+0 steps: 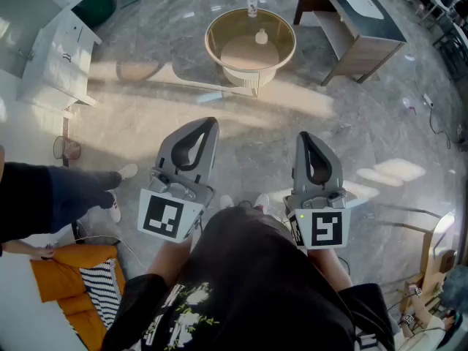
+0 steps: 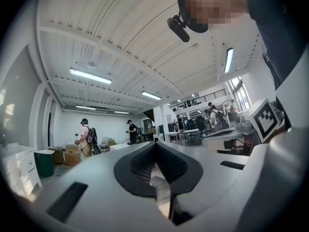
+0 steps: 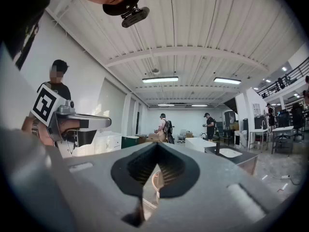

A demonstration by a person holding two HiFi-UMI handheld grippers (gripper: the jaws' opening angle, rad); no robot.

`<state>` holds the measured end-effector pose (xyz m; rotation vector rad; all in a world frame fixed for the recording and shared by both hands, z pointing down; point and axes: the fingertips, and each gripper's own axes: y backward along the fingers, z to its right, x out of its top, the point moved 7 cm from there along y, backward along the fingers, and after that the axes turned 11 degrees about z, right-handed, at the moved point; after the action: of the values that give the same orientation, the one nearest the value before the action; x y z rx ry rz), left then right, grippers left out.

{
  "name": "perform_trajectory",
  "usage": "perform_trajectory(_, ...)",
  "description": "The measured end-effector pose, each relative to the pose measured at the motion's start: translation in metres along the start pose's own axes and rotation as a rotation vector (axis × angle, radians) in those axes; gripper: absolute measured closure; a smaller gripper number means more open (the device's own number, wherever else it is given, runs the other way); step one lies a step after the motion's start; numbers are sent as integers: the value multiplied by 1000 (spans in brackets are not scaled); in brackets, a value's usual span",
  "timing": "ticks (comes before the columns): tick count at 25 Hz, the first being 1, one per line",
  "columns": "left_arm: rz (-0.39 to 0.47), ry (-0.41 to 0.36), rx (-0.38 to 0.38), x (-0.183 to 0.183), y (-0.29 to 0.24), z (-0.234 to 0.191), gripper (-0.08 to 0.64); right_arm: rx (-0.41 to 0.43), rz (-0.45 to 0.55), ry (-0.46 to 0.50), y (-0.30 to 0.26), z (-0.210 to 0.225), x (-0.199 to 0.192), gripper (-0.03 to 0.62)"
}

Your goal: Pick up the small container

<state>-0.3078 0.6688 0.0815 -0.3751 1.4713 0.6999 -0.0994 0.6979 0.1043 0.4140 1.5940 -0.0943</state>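
**Risks before the reach**

Head view: one small container [image 1: 261,36] stands in the middle of the one round worktop [image 1: 214,31], with one bottle [image 1: 252,4] at the far rim. My two tools, the left gripper [image 1: 207,125] and the right gripper [image 1: 304,139], are held well short of it. I judge that arriving closed would knock the container over.

Left gripper view: fingers [image 2: 140,166] together, nothing between them.

Right gripper view: fingers [image 3: 171,170] together, empty. Grabbing the bottle instead is the other risk.

Black T-shirt [image 1: 256,269] on me, white leafy print [image 1: 179,309] at its left side. My left gripper [image 1: 207,126], right gripper [image 1: 304,139]: grey moulded shells, dark teardrop cut-outs. Left marker cube [image 1: 170,218], right marker cube [image 1: 325,229]: white, black square patterns.
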Motion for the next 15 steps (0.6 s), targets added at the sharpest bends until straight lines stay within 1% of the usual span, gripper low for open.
perform_trajectory(3, 1, -12, 0, 0, -4, 6, 554, 5, -2, -1, 1, 6, -1, 598)
perform_trajectory(5, 5, -18, -1, -1, -5, 9, 554, 23, 9, -5, 1, 6, -2, 598)
perform_trajectory(10, 13, -21, -17, -2, -11, 21, 554, 91, 34, -80, 3, 12, -3, 598)
perform_trajectory(12, 9, -31, -33, -3, -13, 31, 554, 100, 37, -73, 6, 18, -3, 598)
perform_trajectory(15, -4, -41, -26, -7, -12, 44, 554, 117, 37, -61, 10, 25, -7, 597)
